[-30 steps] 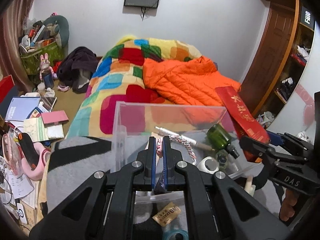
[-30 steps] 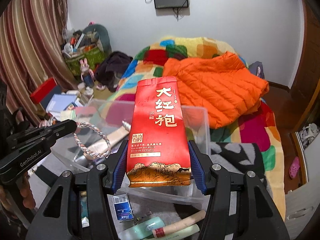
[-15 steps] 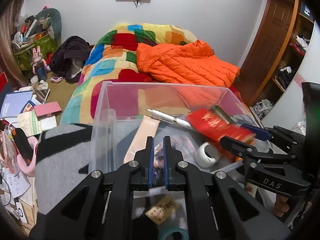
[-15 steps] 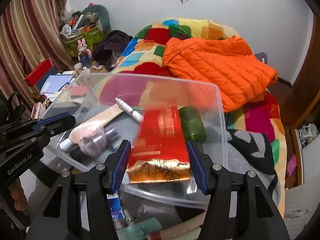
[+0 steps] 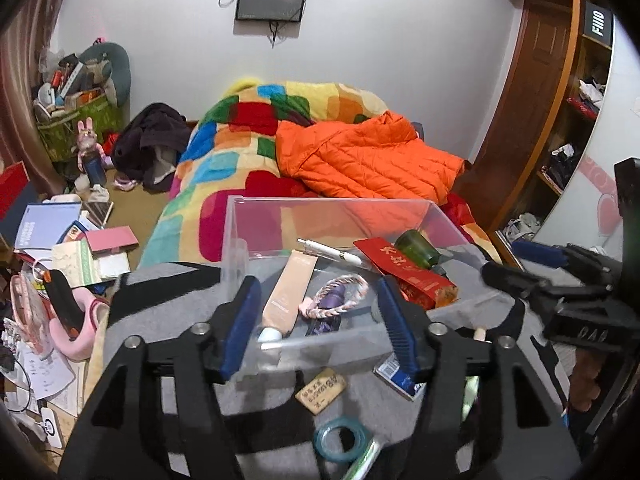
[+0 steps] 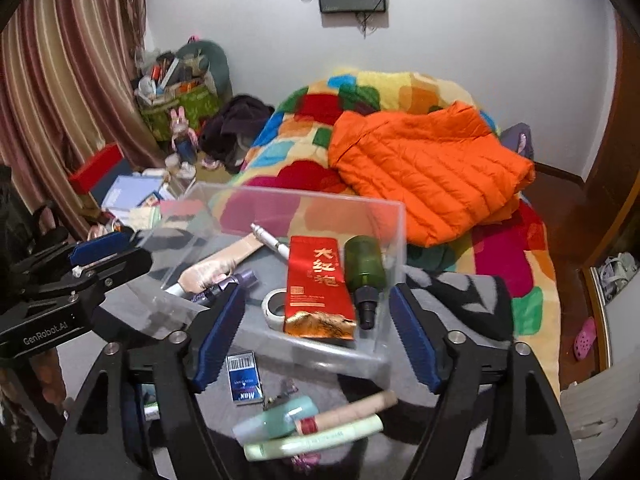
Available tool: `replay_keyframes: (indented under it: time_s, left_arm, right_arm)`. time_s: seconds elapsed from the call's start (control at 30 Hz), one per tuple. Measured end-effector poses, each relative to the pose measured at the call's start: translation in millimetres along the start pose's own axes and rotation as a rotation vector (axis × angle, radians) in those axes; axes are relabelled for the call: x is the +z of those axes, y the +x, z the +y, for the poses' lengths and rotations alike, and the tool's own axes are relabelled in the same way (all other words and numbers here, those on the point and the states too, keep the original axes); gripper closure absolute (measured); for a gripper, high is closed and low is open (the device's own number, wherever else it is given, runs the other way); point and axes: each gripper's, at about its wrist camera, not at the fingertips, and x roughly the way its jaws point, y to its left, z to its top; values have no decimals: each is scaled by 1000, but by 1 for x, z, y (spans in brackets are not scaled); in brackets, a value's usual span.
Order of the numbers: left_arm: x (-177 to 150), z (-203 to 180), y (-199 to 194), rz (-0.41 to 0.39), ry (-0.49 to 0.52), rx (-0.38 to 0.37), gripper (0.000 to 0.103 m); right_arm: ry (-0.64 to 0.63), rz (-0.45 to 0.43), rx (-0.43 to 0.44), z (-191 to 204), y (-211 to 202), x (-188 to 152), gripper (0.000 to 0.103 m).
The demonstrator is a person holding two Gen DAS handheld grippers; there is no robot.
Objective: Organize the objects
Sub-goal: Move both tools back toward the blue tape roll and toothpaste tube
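Both tongs are opening with nothing between their pads: the left tongs (image 5: pixel 318 320) and the right tongs (image 6: pixel 316 336) hang at the near wall of the clear box (image 6: pixel 304 204). Loose things lie on the grey blanket, below and nearer than the tongs. The 3 tubes (image 6: pixel 316 424) lie crosswise under the right tongs, probably the nearer pick; the teal ring (image 5: pixel 342 438) sits under the left.

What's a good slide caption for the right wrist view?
Right gripper opening above clear bin holding red packet.
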Motion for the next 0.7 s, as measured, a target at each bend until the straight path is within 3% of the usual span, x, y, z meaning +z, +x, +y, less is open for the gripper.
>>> replay_keyframes:
  time_s: [0.13,0.3,0.47,0.7]
  left_arm:
    - [-14,-1,-14,4,23,9,36]
    - [-44,0,-18,60,38,9,36]
    - [-77,0,-8,148,36,6,36]
    - [-99,-12,11,221,34,-25,36]
  right_arm:
    - [15,-32,-20,-12,-23,-13,28]
    - [38,-12,-40,-24,-32,-34,28]
    - [83,61,-37,-33,-20,-60,28]
    - [205,207,64,-29,18,-91,28]
